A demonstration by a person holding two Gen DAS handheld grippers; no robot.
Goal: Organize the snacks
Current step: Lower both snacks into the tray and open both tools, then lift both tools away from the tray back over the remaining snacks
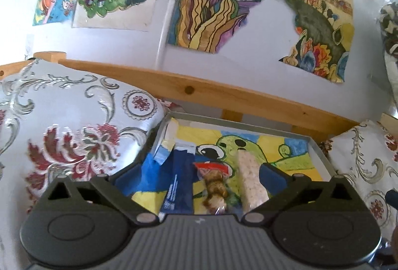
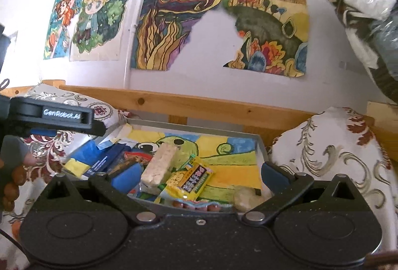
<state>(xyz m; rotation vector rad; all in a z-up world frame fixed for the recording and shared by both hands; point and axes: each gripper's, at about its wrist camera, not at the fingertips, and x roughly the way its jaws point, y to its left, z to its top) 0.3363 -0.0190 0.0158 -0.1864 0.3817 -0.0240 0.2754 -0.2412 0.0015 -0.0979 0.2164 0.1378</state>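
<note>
Both grippers spread wide, empty | left gripper [image 1: 199, 175], right gripper [image 2: 199, 175] over grey tray [image 2: 261, 148] | rice bar [image 2: 159, 168] at yellow packet [image 2: 194, 180]'s 10 o'clock, touching

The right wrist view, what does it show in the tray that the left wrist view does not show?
Only the right wrist view shows the yellow snack packet, the red sausages at the near edge, and the left gripper from its side. Only the left wrist view shows a brown snack in clear wrap. Both show the grey tray, the white rice bar and the blue packet.
</note>
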